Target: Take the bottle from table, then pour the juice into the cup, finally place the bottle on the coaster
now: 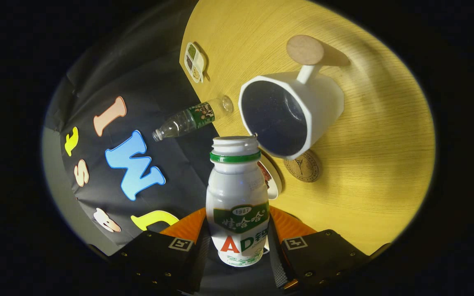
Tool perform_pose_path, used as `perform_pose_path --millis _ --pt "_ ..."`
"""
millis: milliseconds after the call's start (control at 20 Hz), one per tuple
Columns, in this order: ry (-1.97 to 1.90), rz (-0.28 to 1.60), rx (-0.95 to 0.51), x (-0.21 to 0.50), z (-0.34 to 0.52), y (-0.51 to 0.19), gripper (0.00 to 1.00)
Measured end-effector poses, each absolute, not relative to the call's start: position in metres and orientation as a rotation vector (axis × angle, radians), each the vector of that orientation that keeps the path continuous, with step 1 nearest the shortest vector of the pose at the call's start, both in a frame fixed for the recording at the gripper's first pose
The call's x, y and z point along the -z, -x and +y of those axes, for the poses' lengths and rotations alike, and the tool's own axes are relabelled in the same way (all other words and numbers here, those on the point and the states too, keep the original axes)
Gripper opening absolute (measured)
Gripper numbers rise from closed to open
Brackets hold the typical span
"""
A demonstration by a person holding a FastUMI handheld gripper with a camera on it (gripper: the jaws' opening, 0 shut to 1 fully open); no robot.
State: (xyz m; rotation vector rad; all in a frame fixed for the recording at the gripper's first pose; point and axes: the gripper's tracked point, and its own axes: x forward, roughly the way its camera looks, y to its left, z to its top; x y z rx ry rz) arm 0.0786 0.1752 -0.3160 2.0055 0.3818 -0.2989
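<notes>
I am looking across the wooden counter [377, 135], where the white cup [298, 111] is sitting beyond my tongs [237, 250], touching the round coaster [303, 166]. My tongs are pinching the white bottle [237, 193] between both fingers, its uncapped mouth pointing just beside the cup's rim.

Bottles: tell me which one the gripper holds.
The white bottle with the green neck ring, clamped between the gripper fingers. The clear bottle with the green label stands beyond it, untouched.
</notes>
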Motion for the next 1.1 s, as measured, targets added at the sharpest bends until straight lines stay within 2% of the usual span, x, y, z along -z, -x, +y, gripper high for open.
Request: perform_pose_path --millis 1100 --pt "-1.654 0.41 0.156 0.31 0.185 -0.07 0.65"
